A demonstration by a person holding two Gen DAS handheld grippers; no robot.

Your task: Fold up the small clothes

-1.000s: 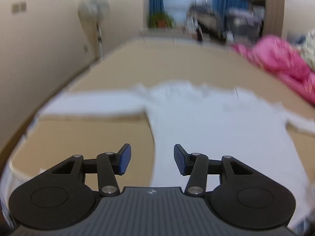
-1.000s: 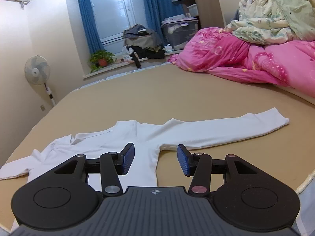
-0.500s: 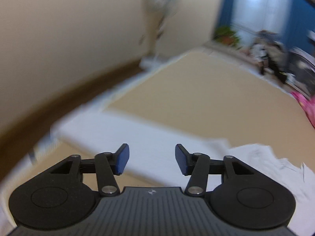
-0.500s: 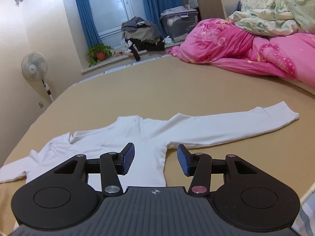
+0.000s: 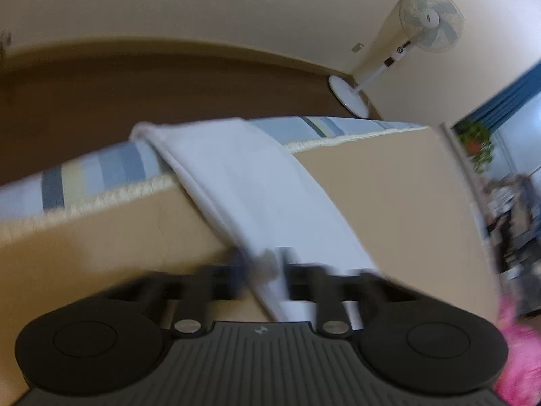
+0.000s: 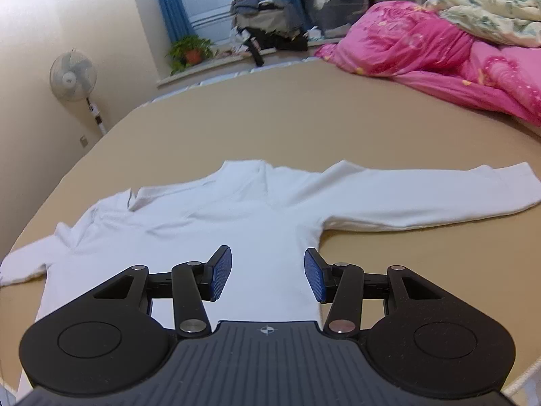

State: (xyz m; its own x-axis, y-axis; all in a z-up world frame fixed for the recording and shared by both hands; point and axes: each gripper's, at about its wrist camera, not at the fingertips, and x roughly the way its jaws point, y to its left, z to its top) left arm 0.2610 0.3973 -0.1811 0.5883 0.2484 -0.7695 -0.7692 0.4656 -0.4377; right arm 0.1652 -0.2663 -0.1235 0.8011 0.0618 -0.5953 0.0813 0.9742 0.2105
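A white long-sleeved shirt [image 6: 216, 223] lies flat on the tan bed [image 6: 304, 128], sleeves toward 3 and 9 o'clock. Left gripper [image 5: 260, 265] pinches its sleeve [image 5: 257, 189]; right gripper [image 6: 267, 275] hovers spread above the body.

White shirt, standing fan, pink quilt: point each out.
white shirt [image 6: 243, 223], right wrist view, middle of the chest.
standing fan [image 6: 72, 75], right wrist view, centre of the head.
pink quilt [image 6: 422, 47], right wrist view, top of the heap.
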